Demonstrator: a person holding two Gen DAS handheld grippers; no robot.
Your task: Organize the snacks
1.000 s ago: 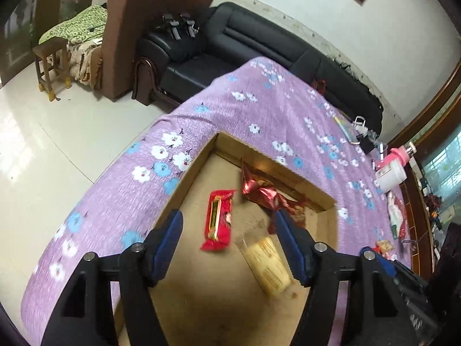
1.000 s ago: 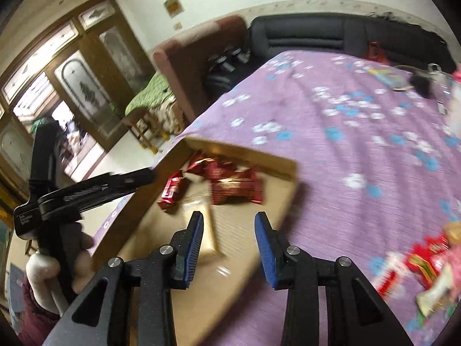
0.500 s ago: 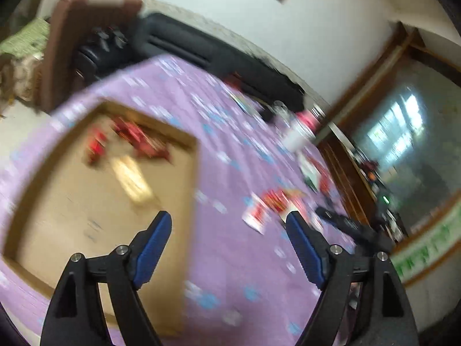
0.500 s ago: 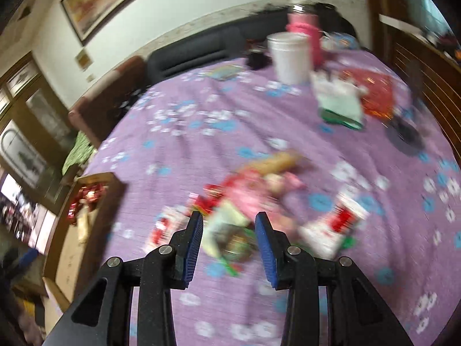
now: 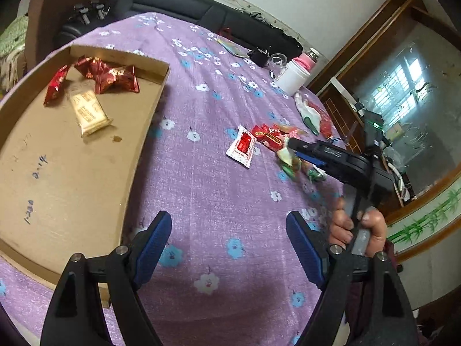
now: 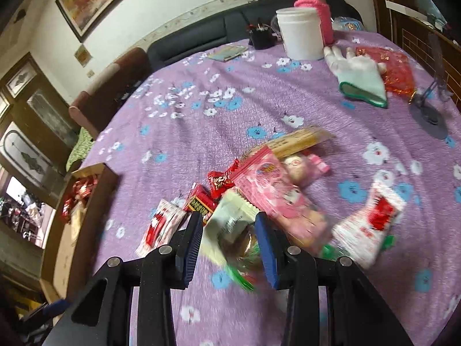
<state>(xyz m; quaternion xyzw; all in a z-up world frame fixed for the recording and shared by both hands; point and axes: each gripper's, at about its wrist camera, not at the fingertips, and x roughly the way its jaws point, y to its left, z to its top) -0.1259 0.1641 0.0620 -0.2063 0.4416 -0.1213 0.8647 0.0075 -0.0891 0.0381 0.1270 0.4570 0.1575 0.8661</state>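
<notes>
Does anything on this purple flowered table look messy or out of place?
Yes. A jumble of snack packets lies heaped on the purple flowered tablecloth outside the shallow cardboard box. A white work glove with green cuff also lies among the food things.

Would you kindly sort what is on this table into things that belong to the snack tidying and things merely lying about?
Belongs to the job:
- cardboard tray with red-wrapped snacks and a pale bar inside
- loose snack pile on the cloth
- white-and-red packet

Just lying about:
- white tub
- pink bottle
- white glove
- red foil bag
</notes>
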